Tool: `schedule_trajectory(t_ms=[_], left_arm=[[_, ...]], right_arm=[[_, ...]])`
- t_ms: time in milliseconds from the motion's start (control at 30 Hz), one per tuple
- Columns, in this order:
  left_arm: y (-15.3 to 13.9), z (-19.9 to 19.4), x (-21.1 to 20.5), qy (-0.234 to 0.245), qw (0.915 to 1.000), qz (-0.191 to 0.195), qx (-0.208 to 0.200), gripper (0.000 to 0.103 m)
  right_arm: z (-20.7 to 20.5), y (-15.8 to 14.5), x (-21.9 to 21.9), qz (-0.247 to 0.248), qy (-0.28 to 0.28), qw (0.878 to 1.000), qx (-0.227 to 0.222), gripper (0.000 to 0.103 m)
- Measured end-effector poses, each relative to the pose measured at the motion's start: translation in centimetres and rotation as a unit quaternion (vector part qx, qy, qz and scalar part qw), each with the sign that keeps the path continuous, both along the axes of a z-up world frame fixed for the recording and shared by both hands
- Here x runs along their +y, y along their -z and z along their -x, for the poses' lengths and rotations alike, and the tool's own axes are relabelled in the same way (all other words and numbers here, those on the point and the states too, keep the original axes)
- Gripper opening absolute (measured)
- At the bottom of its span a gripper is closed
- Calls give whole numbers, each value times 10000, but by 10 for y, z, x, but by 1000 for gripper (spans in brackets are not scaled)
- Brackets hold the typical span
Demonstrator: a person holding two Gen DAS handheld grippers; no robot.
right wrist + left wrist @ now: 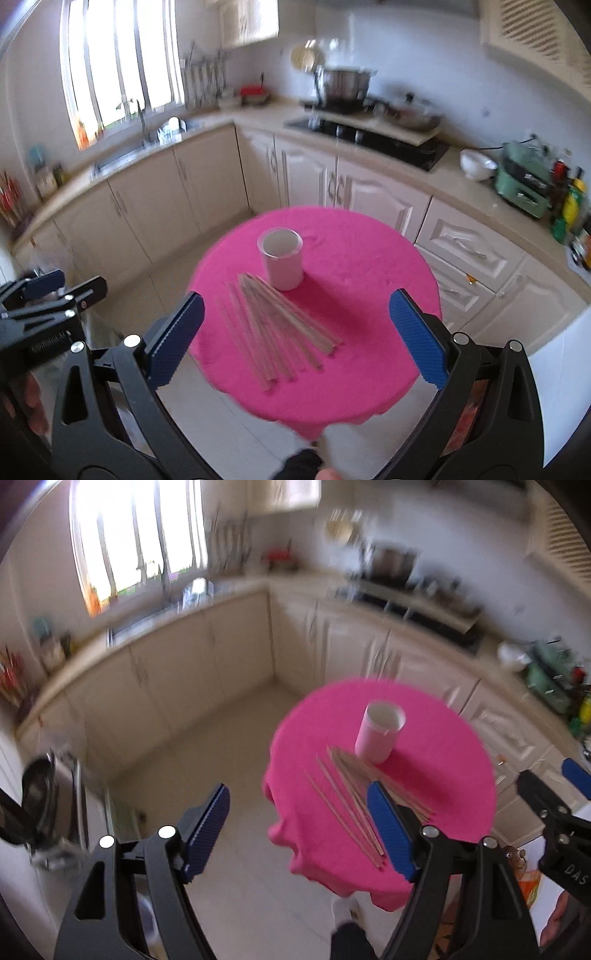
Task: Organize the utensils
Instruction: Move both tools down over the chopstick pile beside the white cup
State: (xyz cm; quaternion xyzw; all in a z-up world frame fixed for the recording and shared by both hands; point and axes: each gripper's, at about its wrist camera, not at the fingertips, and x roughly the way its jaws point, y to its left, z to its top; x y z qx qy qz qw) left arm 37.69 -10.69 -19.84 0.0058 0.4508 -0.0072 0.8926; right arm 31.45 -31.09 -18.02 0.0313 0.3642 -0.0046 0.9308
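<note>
The right tool (295, 328) hangs above the near edge of the tabletop (369, 258), its blue pads spread wide and holding nothing. The left tool (299, 819) is off the tabletop's left edge, also gaping wide and empty. Chopsticks (280, 325) lie in a loose bundle on the pink cloth, fanning toward the near edge. A white cup (282, 264) stands upright just beyond their far ends, near the tabletop's middle.

Both wrist views high, angled down, sharing pink table (424, 716); left offset leftward.
</note>
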Motion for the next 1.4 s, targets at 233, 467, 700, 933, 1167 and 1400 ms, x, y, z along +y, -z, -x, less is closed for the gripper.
schedule_trajectory(t_ms=[233, 467, 700, 933, 1167, 1400], left_arm=[[111, -102, -54, 35, 9884, 150, 1513, 75], [197, -132, -46, -348, 9727, 13, 2295, 75], [242, -142, -26, -695, 9619, 285, 2629, 59], [262, -155, -15, -1021, 9541, 392, 2787, 47], [281, -164, -9, -1129, 9450, 430, 3040, 34], [283, -162, -9, -1116, 9466, 379, 3001, 30]], right_arm=[[-120, 90, -58, 70, -697, 9913, 1114, 83], [-167, 169, -47, -165, -1554, 9672, 2003, 60], [-196, 222, -28, -152, -2079, 9462, 2474, 38], [-211, 240, -11, 137, -2666, 9297, 2538, 33], [-225, 254, 2, 192, -3092, 9125, 2672, 27], [-227, 266, 21, 297, -3422, 8965, 2799, 18]])
